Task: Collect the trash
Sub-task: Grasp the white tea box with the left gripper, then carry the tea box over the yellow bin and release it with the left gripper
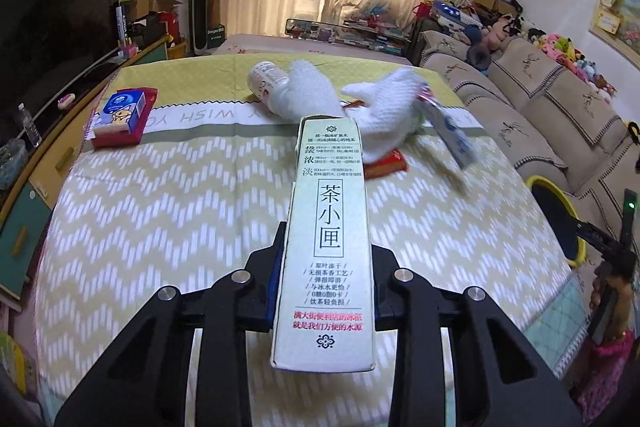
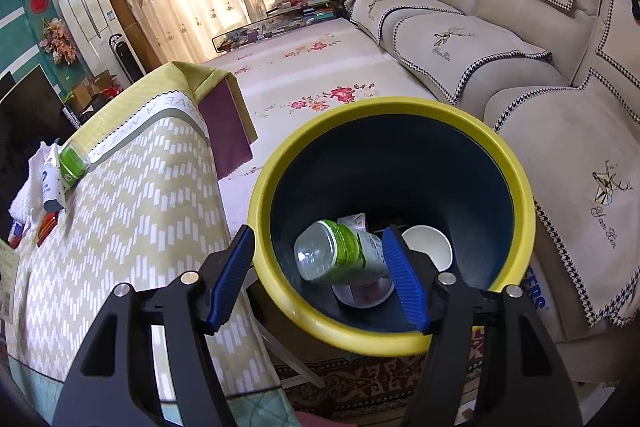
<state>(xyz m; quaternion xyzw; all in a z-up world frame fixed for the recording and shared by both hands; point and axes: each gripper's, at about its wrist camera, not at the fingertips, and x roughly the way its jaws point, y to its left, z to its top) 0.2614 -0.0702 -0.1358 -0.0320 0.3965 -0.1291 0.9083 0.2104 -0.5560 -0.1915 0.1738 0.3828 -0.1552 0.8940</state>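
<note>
My left gripper (image 1: 326, 227) is shut on a long pale tea box (image 1: 326, 227) with black Chinese print, held above the zigzag-cloth table (image 1: 160, 211). On the table behind it lie a white bottle (image 1: 266, 81), white knitted gloves (image 1: 384, 107), a red packet (image 1: 386, 165) and a blue-and-white carton (image 1: 450, 131). My right gripper (image 2: 320, 275) is open above the yellow-rimmed bin (image 2: 516, 163). Inside the bin lie a green-labelled plastic bottle (image 2: 340, 255) and a paper cup (image 2: 428, 247). The bin's rim also shows in the left wrist view (image 1: 540, 183).
A blue tissue pack on a red box (image 1: 124, 113) lies at the table's left. A beige sofa (image 2: 500, 47) stands beside the bin. A green-capped item (image 2: 72, 161) and a carton (image 2: 52, 183) lie on the table edge. A TV cabinet (image 1: 60, 131) runs along the left.
</note>
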